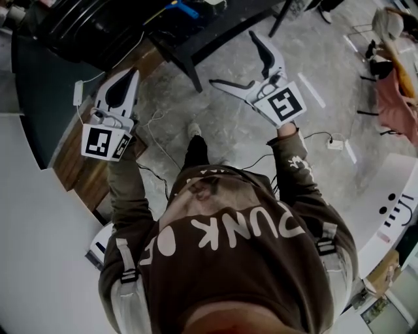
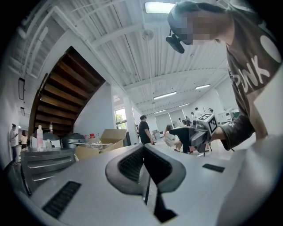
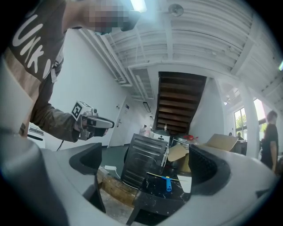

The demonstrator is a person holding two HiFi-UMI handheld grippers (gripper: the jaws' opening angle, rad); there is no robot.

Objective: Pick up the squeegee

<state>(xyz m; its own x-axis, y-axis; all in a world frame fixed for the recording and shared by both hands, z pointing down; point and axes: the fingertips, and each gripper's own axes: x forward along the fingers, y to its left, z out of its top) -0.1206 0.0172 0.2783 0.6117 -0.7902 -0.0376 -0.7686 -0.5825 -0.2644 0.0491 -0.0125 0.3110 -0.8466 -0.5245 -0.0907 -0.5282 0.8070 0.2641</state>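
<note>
The squeegee (image 3: 168, 182), with a blue handle and a thin yellow-edged blade, lies on a black table (image 3: 154, 201) ahead of my right gripper. In the head view only its blue handle (image 1: 187, 8) shows at the table's far part. My right gripper (image 3: 148, 167) is open with nothing between its jaws, and it is held in the air well short of the table (image 1: 215, 32). In the head view the right gripper (image 1: 236, 62) points up and left. My left gripper (image 2: 143, 149) is shut on nothing, raised at the left (image 1: 124, 81), away from the squeegee.
A dark metal cabinet (image 3: 143, 163) and a cardboard box (image 3: 221, 143) stand behind the table. A low wooden platform (image 1: 78, 163) lies under the left gripper. Cables and a white power strip (image 1: 335, 145) lie on the concrete floor. People (image 2: 143, 130) stand far off.
</note>
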